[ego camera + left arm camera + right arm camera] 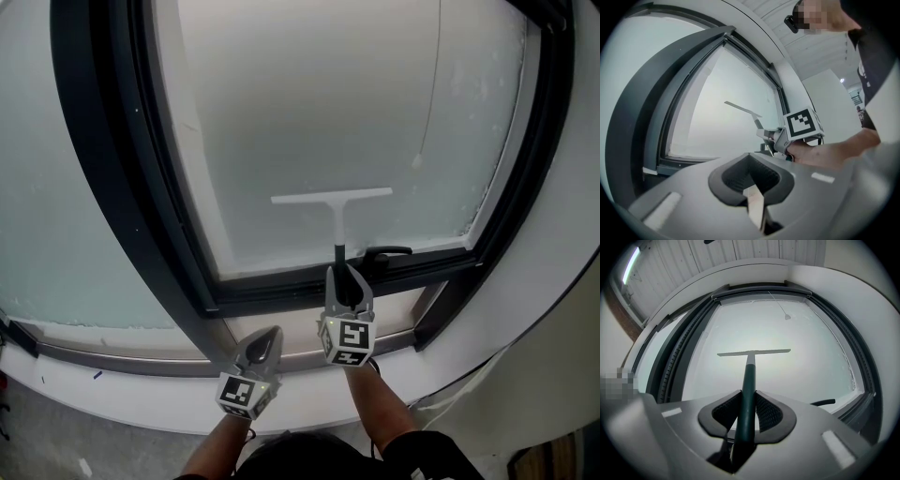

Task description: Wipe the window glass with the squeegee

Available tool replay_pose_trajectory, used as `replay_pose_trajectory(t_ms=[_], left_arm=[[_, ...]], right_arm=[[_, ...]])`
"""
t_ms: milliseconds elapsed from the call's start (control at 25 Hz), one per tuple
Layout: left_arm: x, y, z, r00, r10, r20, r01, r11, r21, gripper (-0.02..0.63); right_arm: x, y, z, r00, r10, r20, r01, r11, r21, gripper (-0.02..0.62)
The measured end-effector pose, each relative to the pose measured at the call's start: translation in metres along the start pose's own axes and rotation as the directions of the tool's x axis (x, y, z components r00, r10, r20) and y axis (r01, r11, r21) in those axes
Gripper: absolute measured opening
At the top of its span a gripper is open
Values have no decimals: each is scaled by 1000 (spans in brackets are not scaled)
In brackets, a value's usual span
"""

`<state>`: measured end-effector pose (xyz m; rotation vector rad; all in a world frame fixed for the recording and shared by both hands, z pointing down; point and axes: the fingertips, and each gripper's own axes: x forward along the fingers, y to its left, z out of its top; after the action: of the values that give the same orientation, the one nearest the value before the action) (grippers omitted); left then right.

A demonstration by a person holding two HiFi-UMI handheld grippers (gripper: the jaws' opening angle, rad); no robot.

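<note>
So the squeegee [337, 214] sat with its blade level against the frosted glass [309, 103], up and a bit left of the black window handle [386, 251]. The right gripper [348, 279] was clamped on its dark shaft, just left of that handle. The left gripper [267, 336] hung lower and further left of the handle, near the sill, jaws pressed together with nothing in them.

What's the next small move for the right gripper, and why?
Probably pull the squeegee straight down toward the lower frame: the right gripper is clamped on its handle, and the blade looks level on the glass, mid-pane.
</note>
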<state>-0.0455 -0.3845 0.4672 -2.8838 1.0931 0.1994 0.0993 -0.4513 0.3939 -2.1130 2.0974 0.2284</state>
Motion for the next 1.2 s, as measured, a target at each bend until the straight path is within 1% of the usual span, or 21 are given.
replay_pose_trajectory(t_ms=[80,200,360,520,680,760,880,1200], left_arm=[[2,-4,-1,1000,-17,-16,18,999,32,0],[5,-3,0,1000,-21,-16,22,998,51,-1],[7,-5,2,1000,-20,-13,21,999,35,-1],[5,-6,-4,999,-22,-23,23,999,24,0],[6,-6,-10,999,-21,-44,22,999,29,0],[7,-5,-17,998,-22,-53,24,999,32,0],[7,-4,-20,998,-17,-56,17,1000,10,0],[4,-8,-30,997,-12,-80,10,1000,-19,0]], right_arm=[[-2,-2,-4,1000,1,-4,-1,1000,-8,95],[-7,-5,-13,1000,-2,-19,2,1000,-11,95],[-12,-4,-23,999,-1,-36,0,1000,-12,95],[-18,-6,-33,999,-4,-52,4,1000,-5,95],[-23,-6,-41,998,-2,-67,1,1000,-2,95],[-26,-5,-47,996,-3,-87,4,1000,14,95],[-30,-5,-53,995,-3,-98,6,1000,27,95],[-39,-8,-70,989,-6,-148,9,1000,19,95]])
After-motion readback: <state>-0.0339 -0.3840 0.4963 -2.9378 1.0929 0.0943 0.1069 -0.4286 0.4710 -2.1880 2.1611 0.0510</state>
